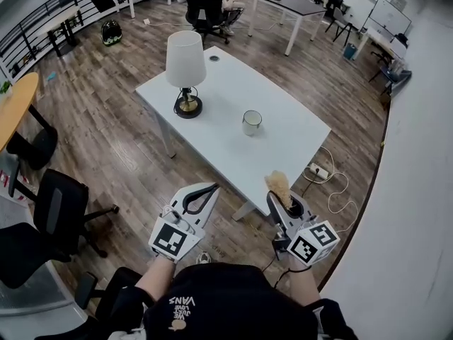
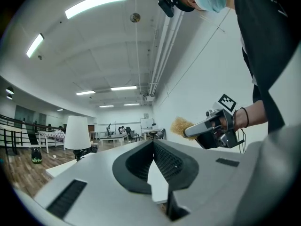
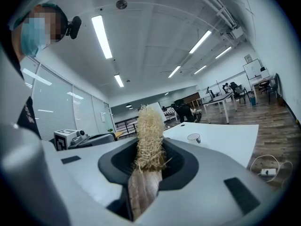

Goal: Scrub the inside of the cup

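A white cup (image 1: 251, 122) with a dark rim stands upright on the white table (image 1: 283, 147), right of centre; it also shows small in the right gripper view as the cup (image 3: 193, 137). My right gripper (image 1: 277, 198) is shut on a straw-bristled scrub brush (image 1: 279, 185), its wooden handle clamped between the jaws and its bristles (image 3: 149, 135) sticking out ahead. My left gripper (image 1: 205, 190) is shut with nothing in it. Both grippers hover over the floor short of the table's near edge, well away from the cup. The left gripper view shows the right gripper (image 2: 188, 128) with the brush (image 2: 179, 125).
A lamp (image 1: 185, 73) with a white shade stands on the table's left part. Black office chairs (image 1: 56, 214) sit on the wooden floor at my left. A power strip (image 1: 317, 170) and cables lie on the floor at the table's right. More desks and chairs stand farther back.
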{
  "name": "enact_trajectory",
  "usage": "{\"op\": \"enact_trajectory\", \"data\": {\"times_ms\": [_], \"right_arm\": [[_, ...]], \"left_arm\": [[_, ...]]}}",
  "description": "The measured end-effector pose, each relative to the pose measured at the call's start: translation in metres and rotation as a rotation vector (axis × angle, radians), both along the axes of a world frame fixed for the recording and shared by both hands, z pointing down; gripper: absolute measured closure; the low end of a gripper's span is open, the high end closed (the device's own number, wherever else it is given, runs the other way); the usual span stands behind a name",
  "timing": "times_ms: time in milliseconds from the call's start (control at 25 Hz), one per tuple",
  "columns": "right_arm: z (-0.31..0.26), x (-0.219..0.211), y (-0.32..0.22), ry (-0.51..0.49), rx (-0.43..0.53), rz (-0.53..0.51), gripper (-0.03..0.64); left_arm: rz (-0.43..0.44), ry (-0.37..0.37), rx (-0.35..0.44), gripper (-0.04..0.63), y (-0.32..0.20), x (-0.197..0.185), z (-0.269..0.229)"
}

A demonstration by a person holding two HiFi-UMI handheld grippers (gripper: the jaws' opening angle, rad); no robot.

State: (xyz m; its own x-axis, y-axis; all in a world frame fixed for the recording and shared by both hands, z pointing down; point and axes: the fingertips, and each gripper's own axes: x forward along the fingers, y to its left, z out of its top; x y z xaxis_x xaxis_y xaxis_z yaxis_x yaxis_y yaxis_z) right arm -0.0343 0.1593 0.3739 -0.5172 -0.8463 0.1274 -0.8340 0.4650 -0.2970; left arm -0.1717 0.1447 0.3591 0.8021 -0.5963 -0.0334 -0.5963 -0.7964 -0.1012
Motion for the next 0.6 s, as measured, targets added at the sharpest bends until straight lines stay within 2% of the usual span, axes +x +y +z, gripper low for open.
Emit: {"op": "enact_trajectory", "data": {"times_ms": [280, 600], "right_arm": [[0.003, 0.014, -0.022, -0.008, -0.01, 0.007, 0.517], [0.011, 0.049, -0.073, -0.024, -0.009, -0.066, 0.517]], "left_arm": [[0.002, -0.003, -0.022, 0.584, -0.021, 0.011, 0.007], [-0.066, -0.032, -0.042, 0.584, -0.072, 0.051, 0.01]]}}
